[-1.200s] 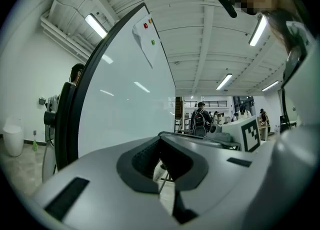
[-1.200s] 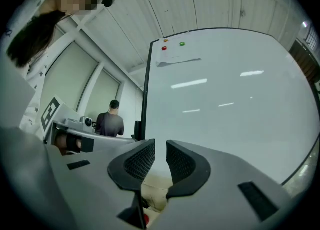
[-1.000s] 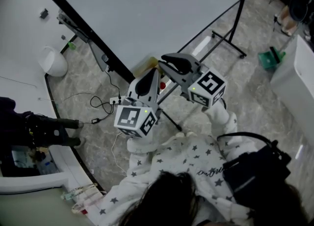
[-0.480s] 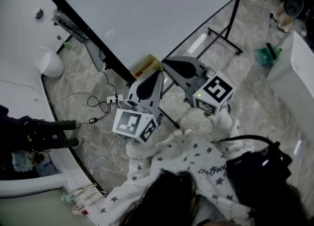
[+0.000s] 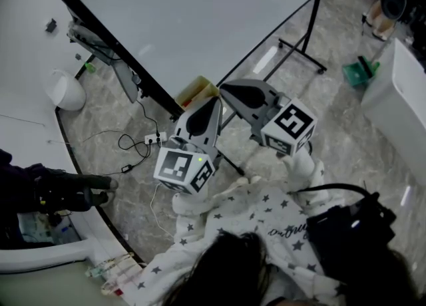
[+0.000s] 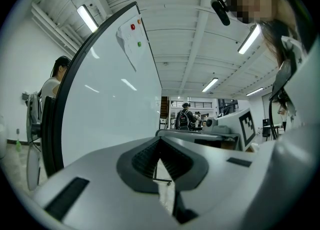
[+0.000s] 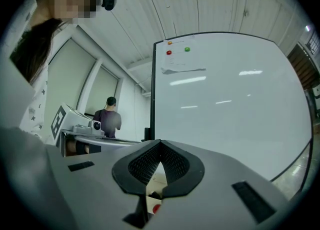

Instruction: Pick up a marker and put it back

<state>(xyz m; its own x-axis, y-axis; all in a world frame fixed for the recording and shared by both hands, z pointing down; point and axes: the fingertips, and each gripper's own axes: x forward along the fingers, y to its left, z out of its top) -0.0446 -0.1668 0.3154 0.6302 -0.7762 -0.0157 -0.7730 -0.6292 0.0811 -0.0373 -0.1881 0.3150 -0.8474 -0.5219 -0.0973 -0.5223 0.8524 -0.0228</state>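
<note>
I see no marker for certain. A small red thing (image 7: 156, 208) beside something dark shows through the gap under my right gripper's pads; I cannot tell what it is. A yellowish open box (image 5: 196, 92) sits at the lower edge of the whiteboard (image 5: 200, 18). My left gripper (image 5: 214, 100) points at that box, its jaws together with nothing between them (image 6: 160, 143). Just to its right, my right gripper (image 5: 223, 87) is also shut and empty (image 7: 160, 146). Both are held level in front of the board.
The whiteboard's black stand has feet on the marble floor (image 5: 303, 58). Red and green magnets (image 7: 169, 52) and a paper note sit high on the board. A power strip with cables (image 5: 154, 140) lies on the floor. A person's dark sleeves (image 5: 60, 191) are at the left, a green dustpan (image 5: 359, 72) at the right.
A red spot that showed between the two grippers a second ago is now hidden behind them. Both hands have shifted a little; the view has drifted too.
</note>
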